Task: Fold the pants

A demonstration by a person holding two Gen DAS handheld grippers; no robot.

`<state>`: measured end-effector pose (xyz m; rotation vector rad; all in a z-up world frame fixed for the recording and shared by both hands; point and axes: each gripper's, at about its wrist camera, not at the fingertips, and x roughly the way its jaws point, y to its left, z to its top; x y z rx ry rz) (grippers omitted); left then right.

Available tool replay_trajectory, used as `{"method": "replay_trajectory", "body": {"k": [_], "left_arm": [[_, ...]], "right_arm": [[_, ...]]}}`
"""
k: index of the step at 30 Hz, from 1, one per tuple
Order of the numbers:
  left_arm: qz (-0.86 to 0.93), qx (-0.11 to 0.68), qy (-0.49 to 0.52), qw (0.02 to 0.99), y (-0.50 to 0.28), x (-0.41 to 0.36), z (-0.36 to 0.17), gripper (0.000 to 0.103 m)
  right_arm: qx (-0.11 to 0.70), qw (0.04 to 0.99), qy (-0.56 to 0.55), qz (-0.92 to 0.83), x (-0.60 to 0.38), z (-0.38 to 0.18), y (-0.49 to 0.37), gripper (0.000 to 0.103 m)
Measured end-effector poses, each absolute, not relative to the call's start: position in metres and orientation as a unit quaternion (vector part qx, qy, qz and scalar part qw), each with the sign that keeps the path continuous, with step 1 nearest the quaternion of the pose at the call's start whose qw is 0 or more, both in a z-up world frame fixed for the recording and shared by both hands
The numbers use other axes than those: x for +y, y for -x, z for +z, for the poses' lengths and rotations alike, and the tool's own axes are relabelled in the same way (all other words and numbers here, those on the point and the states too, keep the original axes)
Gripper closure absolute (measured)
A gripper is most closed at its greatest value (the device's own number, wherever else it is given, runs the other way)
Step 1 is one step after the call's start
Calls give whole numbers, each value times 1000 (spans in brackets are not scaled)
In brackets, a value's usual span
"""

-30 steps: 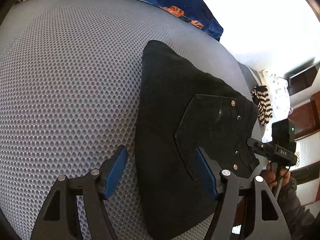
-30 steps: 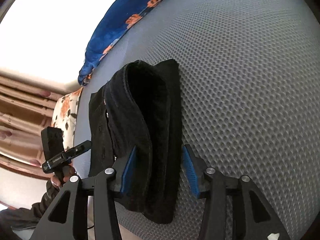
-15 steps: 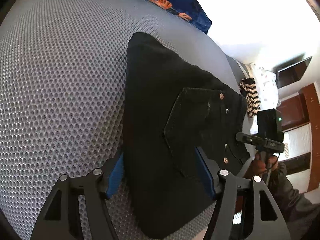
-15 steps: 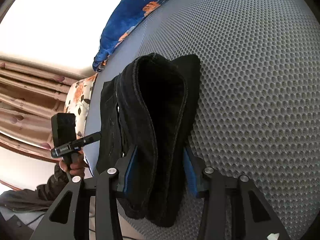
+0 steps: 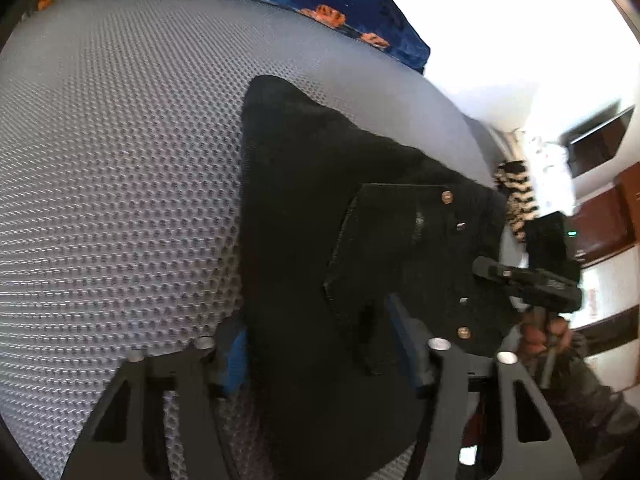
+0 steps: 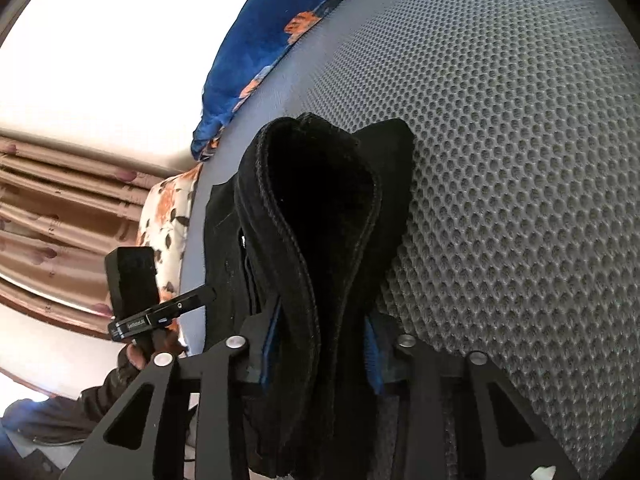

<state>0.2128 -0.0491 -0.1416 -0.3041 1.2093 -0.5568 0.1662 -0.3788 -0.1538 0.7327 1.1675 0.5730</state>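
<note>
Black denim pants (image 5: 320, 208), folded into a thick bundle, lie on the grey honeycomb-mesh mattress cover (image 5: 120, 160), near its edge. Left gripper (image 5: 320, 344) straddles the near end w/ the back pocket and copper rivets – its blue pads (image 5: 236, 356) sit at either side of the fabric, jaws closing; can't tell if they're pressing yet. Right gripper (image 6: 320, 344) is closing on the rolled waistband end, cloth bunched tight between its blue pads (image 6: 372, 356) – looks gripped. Blue blanket w/ orange flowers (image 6: 280, 20) lies at the far edge. Striped black-and-cream cloth (image 5: 516, 200) sits beyond the pants.
</note>
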Motion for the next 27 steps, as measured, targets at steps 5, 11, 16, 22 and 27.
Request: {"method": "replay_trajectory", "body": {"k": [5,11,16,22,27], "left_arm": [[-223,559,121,790,-207,-49,-140,67],[-198,544,78,812,-191,-64,-131,78],[-197,532,73,820,-183,-59,-122,88],[-200,517,73,829,-171,-51,-107,90],[-197,502,72,839,-158,-35,-96,90]], "right_arm": [[524,760,-314,219,-368,-141,-157,74],[525,782,-290,172,-351,-124,-156,76],[519,789,-290,154,-339,-110,-154,79],[519,791,-286,155,-320,-94,-149,80],[521,790,-275,170,-300,-86,-149,80]]}}
